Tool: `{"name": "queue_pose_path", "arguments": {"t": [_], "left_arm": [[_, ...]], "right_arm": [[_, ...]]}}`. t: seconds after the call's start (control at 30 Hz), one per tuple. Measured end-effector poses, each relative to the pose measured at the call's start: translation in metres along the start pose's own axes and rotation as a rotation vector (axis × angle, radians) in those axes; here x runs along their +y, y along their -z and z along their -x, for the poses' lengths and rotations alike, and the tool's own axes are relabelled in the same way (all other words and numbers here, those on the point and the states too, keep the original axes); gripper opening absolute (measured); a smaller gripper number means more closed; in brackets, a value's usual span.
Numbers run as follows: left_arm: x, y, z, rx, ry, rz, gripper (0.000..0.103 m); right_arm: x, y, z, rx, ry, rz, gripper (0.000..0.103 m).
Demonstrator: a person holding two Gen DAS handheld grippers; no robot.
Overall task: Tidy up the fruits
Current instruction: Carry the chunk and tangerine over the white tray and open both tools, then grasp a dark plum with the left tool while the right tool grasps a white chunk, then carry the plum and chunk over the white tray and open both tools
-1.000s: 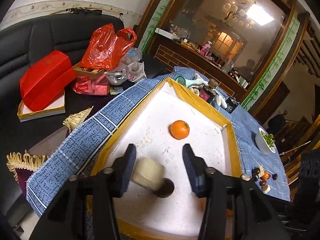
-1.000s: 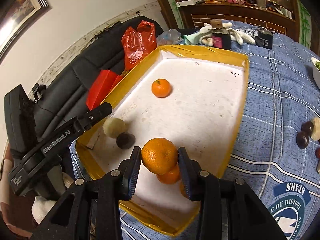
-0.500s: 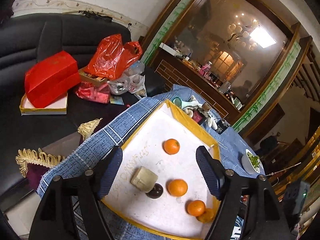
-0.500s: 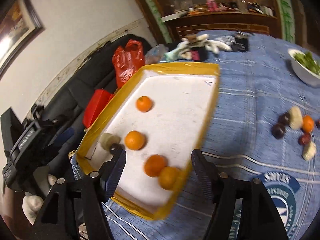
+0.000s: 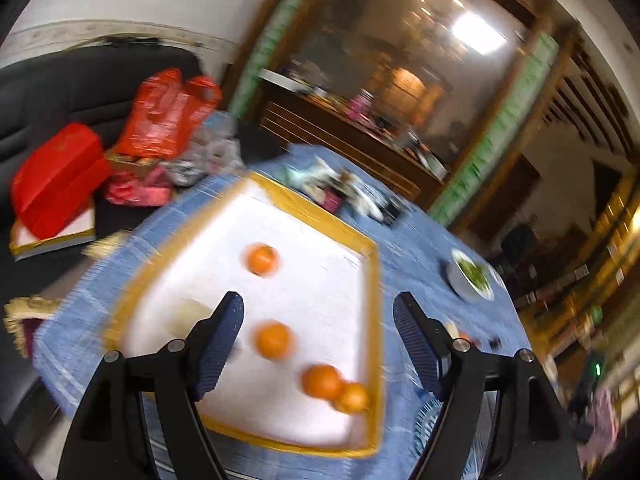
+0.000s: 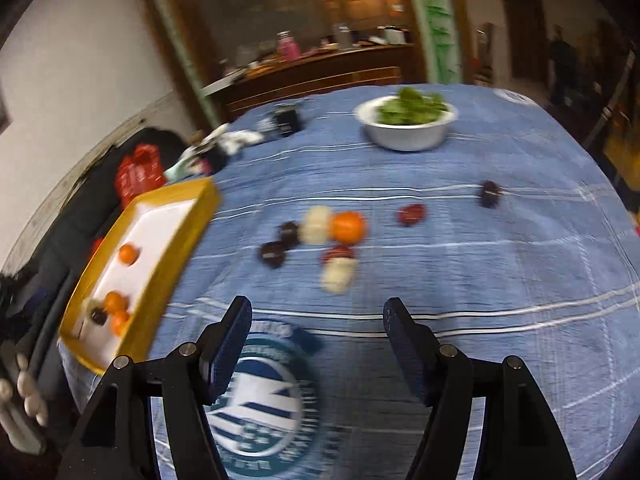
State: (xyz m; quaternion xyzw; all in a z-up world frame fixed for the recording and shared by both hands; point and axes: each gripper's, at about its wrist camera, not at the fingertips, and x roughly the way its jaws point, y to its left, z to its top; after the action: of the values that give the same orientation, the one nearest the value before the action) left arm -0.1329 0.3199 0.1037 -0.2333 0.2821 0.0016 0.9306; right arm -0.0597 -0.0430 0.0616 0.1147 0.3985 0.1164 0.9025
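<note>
Left hand-held gripper (image 5: pixel 316 344): its two dark blue ribbed pads are standing well apart with nothing between them; the jaws have just been opening, and the pale cream chunk of fruit (image 5: pixel 192 312) it was clamping a second ago is now lying free in the tray, half hidden behind the left pad.
Right hand-held gripper (image 6: pixel 316 342): jaws likewise apart and empty; they have just been opening, and the orange mandarin they were carrying a second ago is no longer between them.
White tray with the yellow taped rim (image 5: pixel 320 216): it is now holding four round orange mandarins, one far (image 5: pixel 262 259), one in the middle (image 5: pixel 274 339) and two touching in the near right corner (image 5: pixel 322 381), against a single one a second ago, plus the pale chunk; a small dark fruit is showing beside the oranges only in the right view.
Views: the left camera is pulling back and up from the tray; the right one is swinging away from it, across the blue checked cloth on the worktop (image 6: pixel 500 280).
Loose fruit still waiting: a cluster ahead of the right gripper, with one orange mandarin (image 6: pixel 349 227), two pale chunks (image 6: pixel 316 225), dark round fruits (image 6: pixel 273 254) and reddish ones (image 6: pixel 411 215).
White bowl of green leaves (image 6: pixel 406 136): standing beyond the cluster, untouched.
Meaning for the task: two placements look finished; I judge the right hand is heading for the cluster next, so the sorting is well under way yet not done.
</note>
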Motion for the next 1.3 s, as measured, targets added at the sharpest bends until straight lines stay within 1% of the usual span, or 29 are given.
{"name": "queue_pose_path", "arguments": {"t": [0.07,0.17,0.3,0.43,0.5,0.57,0.6,0.67,0.73,0.83,0.9,1.07,1.13,1.17,1.23,1.3], "left_arm": [[-0.024,0.009,-0.011,0.045,0.038,-0.065,0.077],[-0.056,0.022,-0.031,0.12,0.078,-0.155,0.077],[-0.083,0.037,-0.056,0.201,0.086,-0.22,0.076],[-0.103,0.045,-0.077,0.245,0.081,-0.269,0.076],[-0.113,0.048,-0.085,0.256,0.082,-0.297,0.076],[-0.125,0.05,-0.095,0.265,0.079,-0.329,0.076],[-0.131,0.051,-0.102,0.268,0.077,-0.345,0.076],[-0.139,0.054,-0.115,0.273,0.07,-0.374,0.076],[-0.148,0.057,-0.137,0.29,0.053,-0.403,0.076],[-0.155,0.061,-0.166,0.326,0.046,-0.412,0.076],[-0.159,0.064,-0.179,0.342,0.043,-0.42,0.076],[-0.176,0.072,-0.202,0.35,0.069,-0.47,0.067],[-0.179,0.074,-0.208,0.354,0.076,-0.492,0.055],[-0.18,0.076,-0.211,0.362,0.076,-0.497,0.051],[-0.18,0.081,-0.22,0.392,0.063,-0.512,0.031],[-0.181,0.083,-0.22,0.381,0.042,-0.532,0.026]], "right_arm": [[-0.011,-0.004,0.0,-0.005,0.004,-0.014,0.073],[-0.014,-0.011,-0.011,0.008,0.001,0.001,0.073],[-0.01,-0.015,-0.036,0.051,0.001,0.041,0.073],[-0.004,-0.017,-0.068,0.099,0.024,0.084,0.073],[-0.004,-0.017,-0.076,0.109,0.034,0.096,0.062],[-0.007,-0.016,-0.081,0.114,0.02,0.085,0.036],[-0.01,-0.015,-0.083,0.117,0.009,0.076,0.031],[-0.016,-0.013,-0.083,0.111,-0.025,0.051,0.029],[-0.02,-0.013,-0.079,0.099,-0.051,0.026,0.023],[-0.025,-0.014,-0.072,0.075,-0.058,0.01,0.023],[-0.03,-0.016,-0.069,0.068,-0.076,-0.009,0.023],[-0.039,-0.02,-0.067,0.069,-0.094,-0.055,0.023],[-0.04,-0.02,-0.067,0.076,-0.101,-0.063,0.023],[-0.039,-0.02,-0.068,0.077,-0.104,-0.061,0.023],[-0.036,-0.02,-0.067,0.077,-0.109,-0.052,0.024],[-0.033,-0.02,-0.067,0.074,-0.108,-0.039,0.024]]}}
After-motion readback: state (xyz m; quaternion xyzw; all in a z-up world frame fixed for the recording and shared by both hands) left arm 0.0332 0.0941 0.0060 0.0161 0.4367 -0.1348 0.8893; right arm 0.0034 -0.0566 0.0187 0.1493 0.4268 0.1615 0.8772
